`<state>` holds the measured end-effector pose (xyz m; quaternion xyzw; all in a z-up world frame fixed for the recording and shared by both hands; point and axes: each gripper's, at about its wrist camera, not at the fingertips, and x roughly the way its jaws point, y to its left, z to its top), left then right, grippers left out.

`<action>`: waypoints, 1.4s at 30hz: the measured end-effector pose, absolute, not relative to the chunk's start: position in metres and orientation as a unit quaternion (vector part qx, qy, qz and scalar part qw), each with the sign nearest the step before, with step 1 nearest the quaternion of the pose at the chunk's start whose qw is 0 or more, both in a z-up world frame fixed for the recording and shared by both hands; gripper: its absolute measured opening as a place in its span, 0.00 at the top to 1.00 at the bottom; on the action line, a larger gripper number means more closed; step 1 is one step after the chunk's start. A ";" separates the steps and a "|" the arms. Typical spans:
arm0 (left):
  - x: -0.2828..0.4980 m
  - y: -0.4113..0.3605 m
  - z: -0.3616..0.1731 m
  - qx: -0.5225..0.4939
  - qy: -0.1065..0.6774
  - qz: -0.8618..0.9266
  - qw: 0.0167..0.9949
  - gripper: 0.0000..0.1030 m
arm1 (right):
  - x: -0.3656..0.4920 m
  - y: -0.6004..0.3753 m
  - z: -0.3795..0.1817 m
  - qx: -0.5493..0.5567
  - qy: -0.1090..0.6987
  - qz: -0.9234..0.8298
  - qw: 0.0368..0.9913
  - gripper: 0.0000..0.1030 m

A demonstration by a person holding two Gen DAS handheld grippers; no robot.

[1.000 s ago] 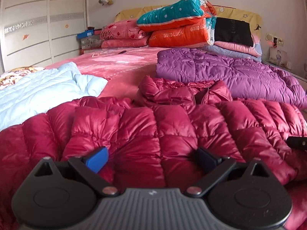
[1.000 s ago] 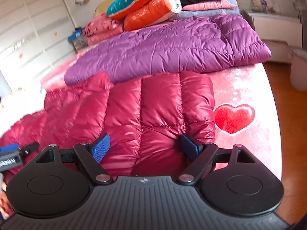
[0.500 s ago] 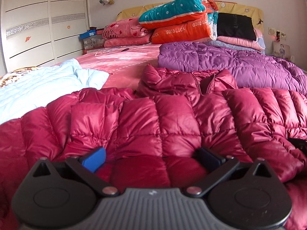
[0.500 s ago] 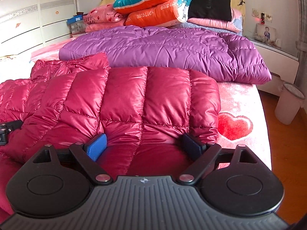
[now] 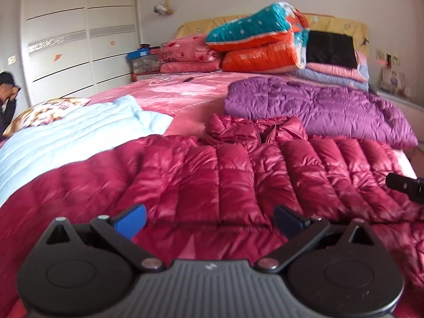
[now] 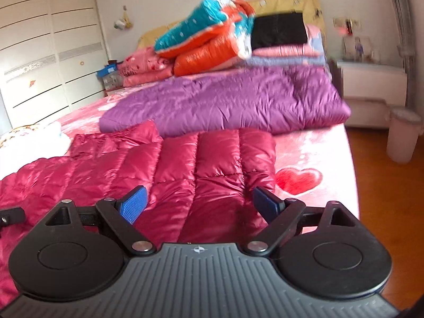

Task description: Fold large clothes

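Note:
A large crimson puffer jacket (image 5: 217, 180) lies spread flat across the near part of the pink bed, its collar (image 5: 254, 129) away from me. It also fills the right wrist view (image 6: 169, 175). My left gripper (image 5: 209, 220) is open and empty, raised just above the jacket's near edge. My right gripper (image 6: 198, 204) is open and empty above the jacket's right part. The tip of the right gripper shows at the left view's right edge (image 5: 405, 185).
A purple puffer jacket (image 5: 318, 108) lies behind the crimson one. A pale blue jacket (image 5: 66, 135) lies at the left. Stacked quilts (image 5: 265, 45) sit at the headboard. The bed's right edge, wood floor and a bin (image 6: 402, 135) are at the right.
Both grippers have lifted and drawn back from the jacket, so more of the bed shows. Both stay open and empty. The jacket lies as before.

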<state>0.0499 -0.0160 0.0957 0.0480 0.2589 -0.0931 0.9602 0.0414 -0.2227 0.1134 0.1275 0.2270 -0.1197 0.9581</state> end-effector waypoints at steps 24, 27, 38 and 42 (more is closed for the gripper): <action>-0.095 0.087 0.135 -0.063 0.254 -0.083 0.962 0.01 | -0.092 -0.167 0.135 0.086 0.277 -0.100 0.952 0.00; -0.104 0.100 0.132 -0.080 0.257 -0.078 0.960 0.01 | -0.113 -0.150 0.139 0.069 0.274 -0.101 0.954 0.00; -0.099 0.161 0.110 -0.189 0.286 -0.003 0.939 0.01 | -0.149 -0.144 0.159 0.088 0.269 -0.124 0.951 0.00; -0.093 0.189 0.099 -0.254 0.287 0.031 0.923 0.01 | -0.155 -0.136 0.165 0.085 0.267 -0.118 0.953 0.00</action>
